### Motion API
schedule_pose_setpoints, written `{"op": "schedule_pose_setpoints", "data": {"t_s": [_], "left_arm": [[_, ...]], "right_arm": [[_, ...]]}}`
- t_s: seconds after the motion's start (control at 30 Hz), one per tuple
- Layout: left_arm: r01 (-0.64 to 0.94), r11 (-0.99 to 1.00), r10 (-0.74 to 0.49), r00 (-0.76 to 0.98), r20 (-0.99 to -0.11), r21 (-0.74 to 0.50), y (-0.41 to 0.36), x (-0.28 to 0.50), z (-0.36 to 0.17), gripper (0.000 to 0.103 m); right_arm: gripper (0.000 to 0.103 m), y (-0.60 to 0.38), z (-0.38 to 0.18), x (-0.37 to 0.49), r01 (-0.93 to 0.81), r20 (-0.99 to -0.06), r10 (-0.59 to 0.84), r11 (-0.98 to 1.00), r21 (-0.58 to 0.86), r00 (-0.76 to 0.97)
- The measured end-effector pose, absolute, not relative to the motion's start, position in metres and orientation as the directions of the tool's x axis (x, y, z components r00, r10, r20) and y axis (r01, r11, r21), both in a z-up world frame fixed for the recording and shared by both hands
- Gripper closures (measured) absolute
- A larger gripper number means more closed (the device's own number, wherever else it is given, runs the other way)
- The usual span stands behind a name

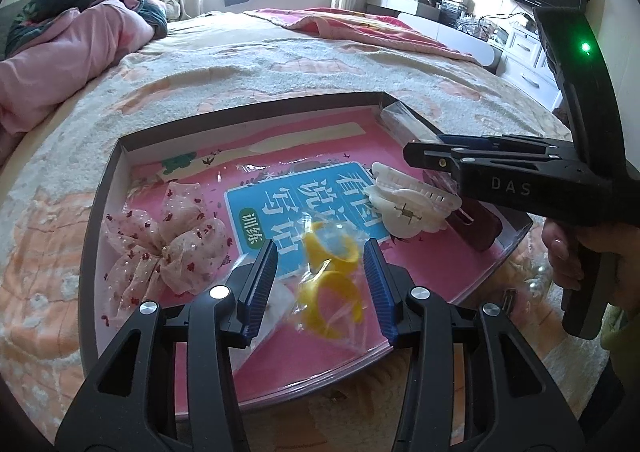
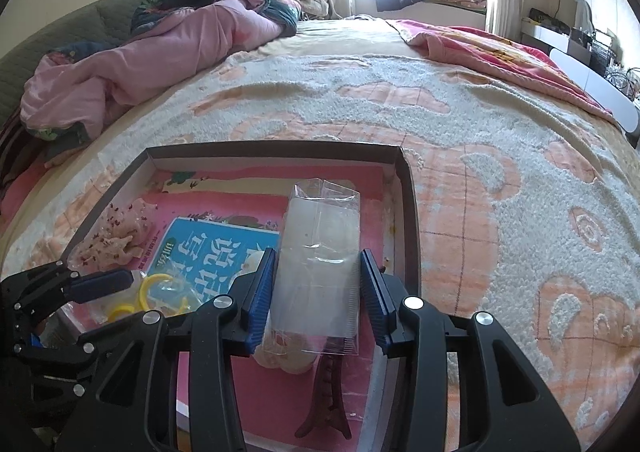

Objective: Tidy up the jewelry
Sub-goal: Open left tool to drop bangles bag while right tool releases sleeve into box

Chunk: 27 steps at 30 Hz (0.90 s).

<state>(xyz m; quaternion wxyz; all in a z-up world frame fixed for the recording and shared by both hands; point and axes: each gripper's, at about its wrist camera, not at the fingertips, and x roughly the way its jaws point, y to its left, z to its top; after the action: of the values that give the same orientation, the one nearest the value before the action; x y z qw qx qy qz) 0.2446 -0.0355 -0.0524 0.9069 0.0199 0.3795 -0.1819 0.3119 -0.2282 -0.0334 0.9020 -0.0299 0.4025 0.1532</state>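
Claws first: the left claw [image 1: 320,280] stands released, its two blue pads on either side of a clear bag [image 1: 320,272] with yellow rings [image 1: 334,272], and I see a gap between each pad and the plastic. The right claw [image 2: 318,296] is also wide apart, around a clear box [image 2: 320,264], and the pads do not press its walls; whether they touch it lightly I cannot tell.

Both things lie in a shallow tray [image 2: 408,212] on the bed [image 2: 480,132], on top of a pink book [image 1: 280,208] with a blue label. Near the bag, to its left, is a pink bow [image 1: 168,248]; behind it, a white hair clip [image 1: 408,204]. A dark red clip [image 2: 324,396] lies under the near end of the box.

The step in hand, as I judge it, is to take the bag and the box, one in each claw. For the left one, it is better to go lower until the pads are beside the rings themselves, not only the loose film, because thin plastic can slip out. Close slowly and lift straight up, so the bow is not dragged. For the right one, the box looks soft and light; a gentle squeeze at its middle is enough, and a hard one may crush it. Keep the two claws well apart when they rise.
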Motion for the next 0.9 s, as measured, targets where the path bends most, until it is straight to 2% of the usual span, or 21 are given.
{"op": "schedule_pose_setpoints", "data": {"t_s": [0.33,0.67,0.8,0.9], "left_arm": [[0.343,0.934,-0.315,0.647,-0.694,-0.104,-0.035,0.243,-0.052,0.067],[0.333,0.937,-0.311,0.655,-0.689,-0.107,-0.031,0.239,-0.048,0.066],[0.329,0.938,-0.313,0.661,-0.682,-0.112,-0.03,0.235,-0.044,0.058],[0.325,0.939,-0.312,0.668,-0.676,-0.113,-0.03,0.231,-0.041,0.052]], "right_arm": [[0.06,-0.234,-0.032,0.304,-0.299,-0.733,0.258,0.951,0.078,0.63],[0.049,-0.249,-0.02,0.286,-0.284,-0.702,0.275,0.953,0.107,0.657],[0.045,-0.256,-0.014,0.274,-0.274,-0.679,0.28,0.954,0.12,0.678],[0.036,-0.261,-0.009,0.266,-0.266,-0.661,0.287,0.954,0.136,0.694]]}}
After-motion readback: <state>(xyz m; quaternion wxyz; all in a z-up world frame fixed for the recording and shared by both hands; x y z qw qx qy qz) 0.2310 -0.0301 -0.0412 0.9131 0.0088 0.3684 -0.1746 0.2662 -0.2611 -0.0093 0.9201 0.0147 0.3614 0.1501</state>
